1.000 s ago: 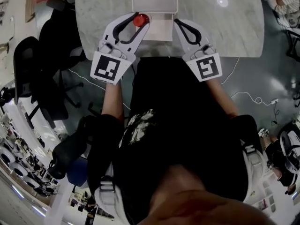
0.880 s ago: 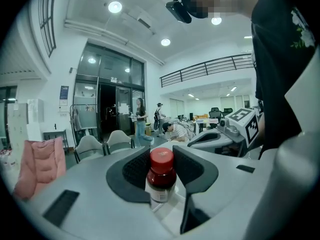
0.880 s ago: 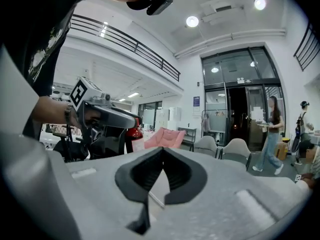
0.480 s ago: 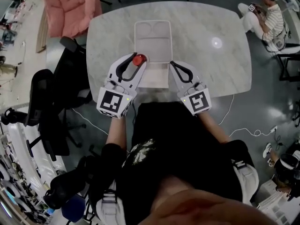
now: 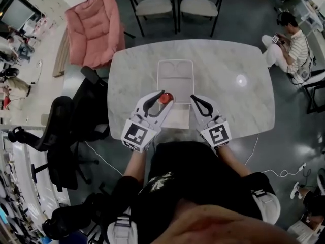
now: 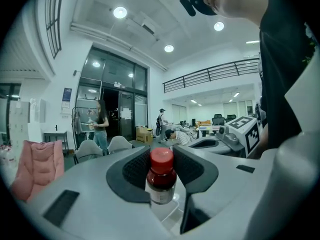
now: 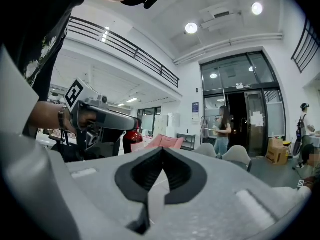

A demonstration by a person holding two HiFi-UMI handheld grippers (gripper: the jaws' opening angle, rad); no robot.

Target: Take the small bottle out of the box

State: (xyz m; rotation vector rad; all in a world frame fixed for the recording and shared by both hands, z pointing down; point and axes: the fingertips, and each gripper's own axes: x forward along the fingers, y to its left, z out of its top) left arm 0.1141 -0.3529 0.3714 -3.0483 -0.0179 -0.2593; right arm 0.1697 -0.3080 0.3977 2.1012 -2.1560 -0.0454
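The small bottle (image 5: 165,98), dark with a red cap, is upright between the jaws of my left gripper (image 5: 167,96), just over the left edge of the open white box (image 5: 176,119). In the left gripper view the bottle (image 6: 161,178) fills the gap of the left gripper (image 6: 162,159), and both black pads press its sides. My right gripper (image 5: 193,97) is shut and empty at the box's right edge. The right gripper view shows its jaws (image 7: 162,153) closed, with the bottle (image 7: 131,139) off to the left in the left gripper (image 7: 102,119).
The box lies on a marble table (image 5: 228,65), its lid (image 5: 175,75) folded away from me. A pink beanbag (image 5: 94,29) and two chairs (image 5: 172,1) stand beyond the table. Black office chairs (image 5: 61,131) are on the left, and a person (image 5: 289,39) sits on the right.
The head view has pulled back and shows much more of the room. Both grippers keep their places at the box, and the bottle stays in the left gripper.
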